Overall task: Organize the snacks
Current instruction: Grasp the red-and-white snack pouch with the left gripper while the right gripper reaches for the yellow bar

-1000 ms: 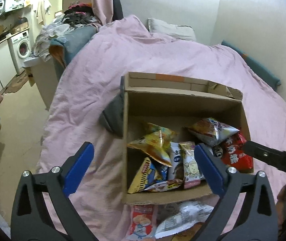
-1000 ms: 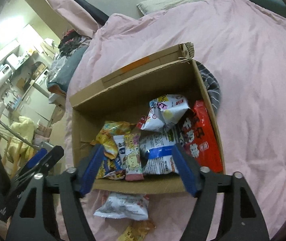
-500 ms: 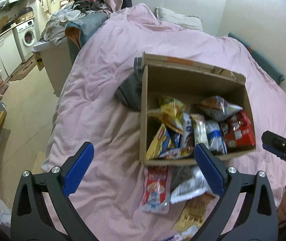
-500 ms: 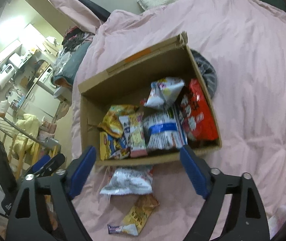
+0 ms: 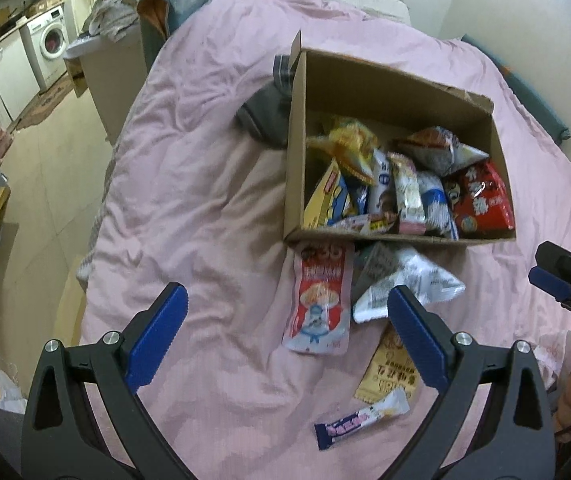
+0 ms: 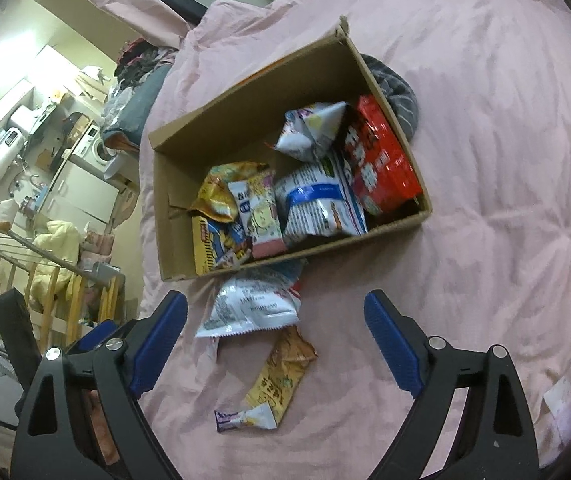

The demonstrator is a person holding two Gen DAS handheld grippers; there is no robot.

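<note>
— Two views, and how do they differ?

— Only the left wrist view shows the red-and-white pouch (image 5: 319,300), lying on the pink bed cover (image 5: 189,184) with its top against the near wall of the cardboard box (image 5: 295,128). The right wrist view instead shows the kitchen corner with a washing machine (image 6: 99,148).

— And the loose snacks?

— Outside the box, a white bag (image 6: 251,306) lies just before its near wall, a yellow packet (image 6: 283,372) nearer the camera, and a small purple-ended bar (image 6: 245,418) nearest. The yellow packet's long axis runs from the box toward the camera; the bar lies across it. Inside the box, packets stand packed, a red bag (image 6: 379,156) at the right end.

— The jaws?

— The left gripper (image 5: 285,330) and the right gripper (image 6: 275,340) are both spread wide, holding nothing, above the bed.

— Compared with a second ago?

— Both grippers have pulled back from the box; the bar and the yellow packet have come into sight.
</note>
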